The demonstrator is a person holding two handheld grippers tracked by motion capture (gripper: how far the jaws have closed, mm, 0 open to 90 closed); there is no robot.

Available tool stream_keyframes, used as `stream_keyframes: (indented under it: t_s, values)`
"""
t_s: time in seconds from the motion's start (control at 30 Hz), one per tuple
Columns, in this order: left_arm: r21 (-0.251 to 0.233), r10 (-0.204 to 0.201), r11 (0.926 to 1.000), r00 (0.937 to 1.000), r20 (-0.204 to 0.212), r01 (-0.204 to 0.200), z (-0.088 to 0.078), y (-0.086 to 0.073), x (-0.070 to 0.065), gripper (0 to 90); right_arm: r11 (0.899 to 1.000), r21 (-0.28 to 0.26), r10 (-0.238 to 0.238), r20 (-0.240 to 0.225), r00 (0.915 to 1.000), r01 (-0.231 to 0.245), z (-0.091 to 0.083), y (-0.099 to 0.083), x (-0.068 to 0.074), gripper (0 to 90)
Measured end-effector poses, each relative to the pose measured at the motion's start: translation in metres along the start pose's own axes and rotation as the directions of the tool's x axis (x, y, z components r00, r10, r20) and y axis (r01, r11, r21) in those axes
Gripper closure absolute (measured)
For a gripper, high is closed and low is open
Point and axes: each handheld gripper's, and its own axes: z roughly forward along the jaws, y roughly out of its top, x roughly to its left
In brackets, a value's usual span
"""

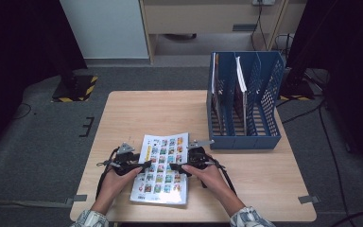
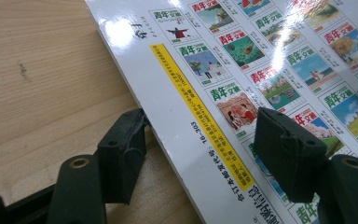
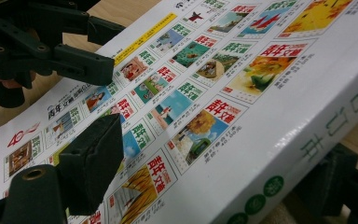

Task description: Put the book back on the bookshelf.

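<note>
i see the book [image 1: 162,169] lying flat on the wooden table [image 1: 137,113], cover of small pictures up, close to the near edge and a little left of centre. its long left edge has bare wood beside it out to the table's left side; its right edge, the thick white spine, also has open table next to it. the blue file rack [image 1: 246,101] stands at the far right, well apart from the book, with a wide clear stretch of table behind the book.

my left gripper [image 1: 144,165] comes in from the left with the forearm angled up from the near edge. in the left gripper view one jaw sits on the table against the book's edge and the other hovers over the cover; a gap shows, so it is parted around the edge without pinching.

my right gripper [image 1: 174,167] reaches in from the right, hand low. in the right gripper view one jaw is above the cover and the other below the spine, wide apart, straddling the book and not clamped.
</note>
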Motion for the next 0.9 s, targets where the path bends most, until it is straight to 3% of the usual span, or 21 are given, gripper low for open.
stream_keyframes:
  t_s: [0.07, 0.13, 0.33, 0.67, 0.9]
  values:
    - [0.002, 0.001, 1.0000, 1.0000, 0.001, -0.001, 0.000, 0.000, 0.000, 33.0, 1.000, 0.012, -0.015, 0.007, 0.9999, 0.015, -0.001, 0.003, 0.001, 23.0]
    - [-0.001, 0.005, 1.0000, 1.0000, 0.000, -0.005, 0.001, 0.000, -0.001, 32.6, 1.000, -0.003, -0.001, -0.017, 0.9999, 0.001, -0.002, 0.006, 0.004, 25.0]
    - [-0.007, -0.001, 1.0000, 1.0000, -0.003, 0.001, 0.002, -0.001, -0.002, 31.0, 1.000, -0.022, -0.013, -0.020, 0.9997, 0.012, -0.006, 0.015, 0.017, 22.9]
    - [-0.014, 0.004, 0.9999, 1.0000, 0.000, -0.004, 0.004, -0.001, -0.003, 29.7, 1.000, 0.001, 0.023, -0.015, 0.9996, -0.023, 0.000, 0.016, 0.022, 22.5]
    - [-0.023, 0.001, 0.9997, 1.0000, -0.006, -0.001, 0.006, -0.001, -0.005, 27.7, 0.999, -0.015, 0.045, -0.006, 0.9990, -0.045, 0.001, 0.016, 0.025, 22.5]
